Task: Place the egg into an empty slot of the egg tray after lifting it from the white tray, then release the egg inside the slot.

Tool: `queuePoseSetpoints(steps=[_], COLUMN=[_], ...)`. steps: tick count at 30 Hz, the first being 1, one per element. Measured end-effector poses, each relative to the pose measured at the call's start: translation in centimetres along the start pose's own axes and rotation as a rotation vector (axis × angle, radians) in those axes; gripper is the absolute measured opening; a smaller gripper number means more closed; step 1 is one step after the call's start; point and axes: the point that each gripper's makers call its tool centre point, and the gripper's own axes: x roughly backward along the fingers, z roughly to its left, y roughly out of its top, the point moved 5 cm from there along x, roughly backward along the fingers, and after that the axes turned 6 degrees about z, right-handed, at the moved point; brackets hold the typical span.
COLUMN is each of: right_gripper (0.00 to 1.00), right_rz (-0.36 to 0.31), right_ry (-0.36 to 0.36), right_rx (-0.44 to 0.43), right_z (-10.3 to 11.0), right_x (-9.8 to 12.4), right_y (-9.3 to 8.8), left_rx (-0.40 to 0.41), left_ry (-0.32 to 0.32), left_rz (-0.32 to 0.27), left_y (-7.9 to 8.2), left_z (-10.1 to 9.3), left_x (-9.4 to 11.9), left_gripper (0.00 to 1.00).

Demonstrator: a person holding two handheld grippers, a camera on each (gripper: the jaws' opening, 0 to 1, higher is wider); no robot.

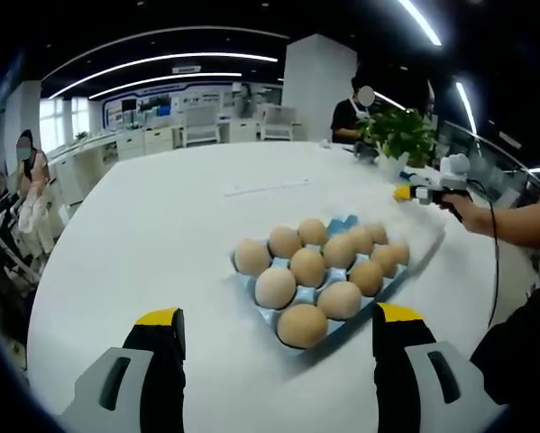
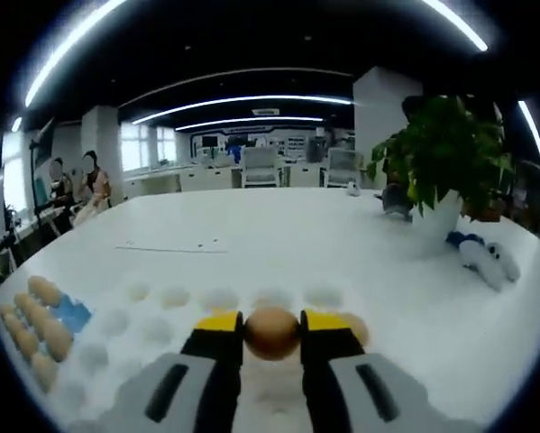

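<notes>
The right tongs [image 2: 271,334] clamp a brown egg [image 2: 271,333] between yellow tips, its long axis lying across them, just above the white tray [image 2: 175,311]. The left tongs [image 1: 279,329] stand wide and empty before the blue egg tray [image 1: 342,275] on the counter [image 1: 161,234].

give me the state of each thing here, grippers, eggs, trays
left gripper: open, holding nothing, aimed at the egg tray
right gripper: shut on an egg, over the white tray
egg: pinched between the yellow-tipped jaws
blue egg tray: mostly full of brown eggs, on the table
white tray: most dimples empty, another egg beside the right jaw
potted plant: upright on the table
</notes>
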Motion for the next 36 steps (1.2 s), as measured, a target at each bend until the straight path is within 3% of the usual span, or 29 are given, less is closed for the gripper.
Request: queuePoseSetpoints(steps=[6,17,24,36], right_gripper=[0.24,0.24,0.24,0.24], right_rz=[-0.040,-0.083,-0.075,-0.041], right_ry=[0.062,0.231,0.311,0.402], right_rx=[-0.035,-0.044,-0.019,-0.021], right_z=[2.0,7.9,10.8,14.2], right_x=[0.8,1.1,1.0,0.5], right_y=[1.3,3.4,3.4,2.6], left_rx=[-0.001,-0.003,0.000,-0.001], left_ry=[-0.003,-0.008,-0.006,-0.010], left_rz=[-0.002,0.000,-0.004,-0.006], left_y=[0.0,0.1,0.1,0.3], left_z=[-0.1,-0.2,0.0,0.0], left_x=[0.0,-0.2,-0.1,-0.2], left_gripper=[0.85,0.85,0.85,0.85])
